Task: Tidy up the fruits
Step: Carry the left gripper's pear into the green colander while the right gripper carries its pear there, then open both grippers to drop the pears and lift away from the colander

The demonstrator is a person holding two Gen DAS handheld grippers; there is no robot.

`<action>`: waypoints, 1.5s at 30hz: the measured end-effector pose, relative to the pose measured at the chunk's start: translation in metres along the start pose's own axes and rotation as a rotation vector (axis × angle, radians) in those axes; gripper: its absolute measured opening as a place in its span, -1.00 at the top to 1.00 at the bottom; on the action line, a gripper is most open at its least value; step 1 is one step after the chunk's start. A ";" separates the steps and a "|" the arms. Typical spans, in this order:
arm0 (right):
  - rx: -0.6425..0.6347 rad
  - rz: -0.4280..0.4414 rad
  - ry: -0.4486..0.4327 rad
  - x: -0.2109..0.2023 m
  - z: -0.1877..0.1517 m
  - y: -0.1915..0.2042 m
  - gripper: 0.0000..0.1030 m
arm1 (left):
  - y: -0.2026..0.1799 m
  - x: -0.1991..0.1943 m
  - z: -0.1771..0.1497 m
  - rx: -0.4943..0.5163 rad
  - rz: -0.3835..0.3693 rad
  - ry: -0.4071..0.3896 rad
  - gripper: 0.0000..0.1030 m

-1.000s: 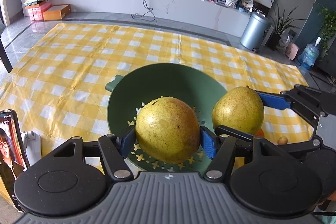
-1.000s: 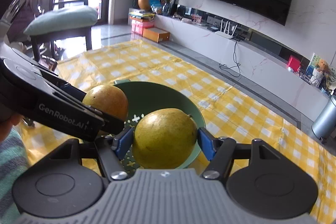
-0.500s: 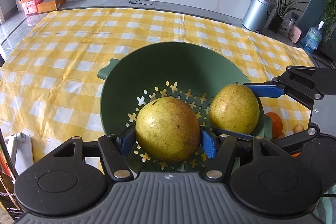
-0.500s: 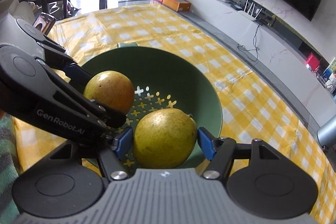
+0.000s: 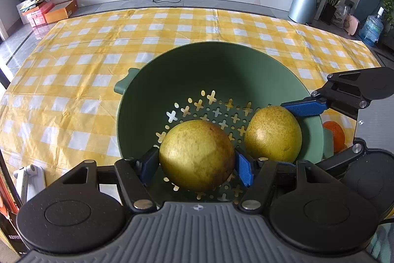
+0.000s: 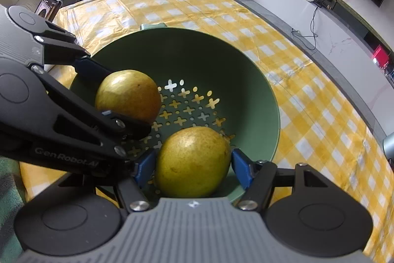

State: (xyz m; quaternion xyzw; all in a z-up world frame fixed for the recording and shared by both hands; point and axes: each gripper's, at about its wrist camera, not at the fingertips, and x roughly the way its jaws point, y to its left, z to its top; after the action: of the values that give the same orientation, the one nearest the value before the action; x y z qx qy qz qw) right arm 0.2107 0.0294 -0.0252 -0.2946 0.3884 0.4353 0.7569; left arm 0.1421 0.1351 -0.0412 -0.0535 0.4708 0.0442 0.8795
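A green colander bowl with cross-shaped holes sits on a yellow checked cloth; it also shows in the right wrist view. My left gripper is shut on a yellow-green pear and holds it low inside the bowl. My right gripper is shut on a second pear, also inside the bowl. Each view shows the other gripper's pear: the right one and the left one.
An orange fruit lies on the cloth just right of the bowl. A white phone stand is at the cloth's near left edge, and a phone stands there. A grey bin stands beyond the cloth.
Both grippers have moved forward and down with their pears, from above the near rim to deep inside the bowl. Both stay shut on the fruit.
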 end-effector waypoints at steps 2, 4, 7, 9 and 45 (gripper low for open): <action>0.002 0.001 0.008 0.000 0.000 0.000 -0.24 | 0.000 0.000 0.000 0.002 0.003 -0.002 -0.45; -0.007 -0.010 0.012 -0.001 0.001 0.000 -0.27 | -0.001 0.000 0.000 -0.002 0.010 -0.006 -0.50; -0.027 -0.026 0.026 -0.002 0.003 0.001 -0.28 | -0.001 -0.002 0.000 -0.010 0.005 -0.016 -0.55; -0.028 -0.024 0.029 -0.003 0.004 0.000 -0.29 | 0.001 -0.002 0.000 -0.018 0.002 -0.014 -0.54; 0.435 -0.347 -0.382 -0.174 -0.147 -0.002 -0.74 | -0.084 -0.102 -0.034 0.065 -0.187 -0.295 -0.57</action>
State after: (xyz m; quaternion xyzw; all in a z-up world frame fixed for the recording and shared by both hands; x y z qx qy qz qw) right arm 0.1085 -0.1612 0.0448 -0.1011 0.2675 0.2540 0.9240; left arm 0.0684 0.0445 0.0298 -0.0614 0.3308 -0.0457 0.9406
